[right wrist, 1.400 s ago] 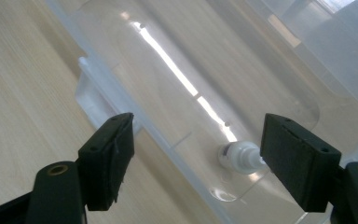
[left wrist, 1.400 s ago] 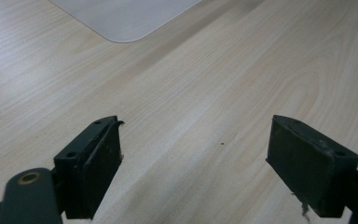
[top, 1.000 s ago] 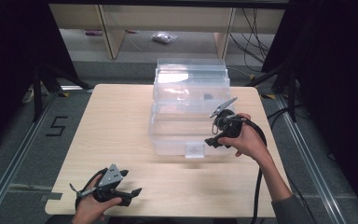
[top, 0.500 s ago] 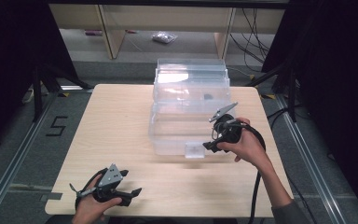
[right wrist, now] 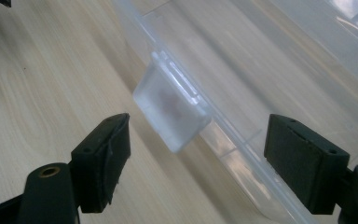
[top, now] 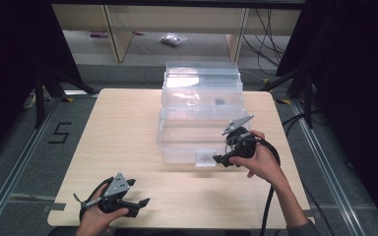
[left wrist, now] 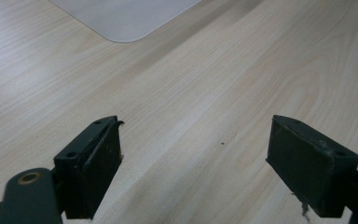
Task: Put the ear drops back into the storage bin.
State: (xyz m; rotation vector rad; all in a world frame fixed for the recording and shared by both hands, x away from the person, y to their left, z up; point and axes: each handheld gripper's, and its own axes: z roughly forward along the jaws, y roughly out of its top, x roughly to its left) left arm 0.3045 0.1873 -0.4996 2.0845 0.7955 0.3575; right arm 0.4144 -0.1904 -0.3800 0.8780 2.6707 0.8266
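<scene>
A clear plastic storage box [top: 201,115] stands on the far-centre part of the light wooden table [top: 123,128], long axis running away from the person. Its transparent lid is on. A small dark object [top: 220,102] shows through the plastic in the far half; what it is cannot be told. A frosted latch tab [top: 205,158] hangs at the middle of the box's near end, over the near wall.

The right gripper [top: 221,159] sits just beside that near end, right of the latch, held in the person's right hand [top: 261,160]. In the right gripper view the latch tab [right wrist: 172,109] lies ahead between the two black jaws, which stand wide apart; neither pad [right wrist: 107,161] touches it. The box's lid edge [right wrist: 242,154] runs diagonally through the gap. Its cable [top: 267,206] trails back along the forearm toward the near table edge.

The left gripper [top: 140,202] rests low at the near-left corner of the table, well apart from the box, held in the left hand [top: 97,216], grey three-cornered plate [top: 117,185] on top. In the left gripper view its jaws are spread wide over bare wood [left wrist: 191,107], nothing between them. A pale rounded corner of the box [left wrist: 121,16] shows at the top of that view.

Beyond the table: grey floor, wooden shelf legs [top: 118,29], and a small bag [top: 172,39] on the floor.
</scene>
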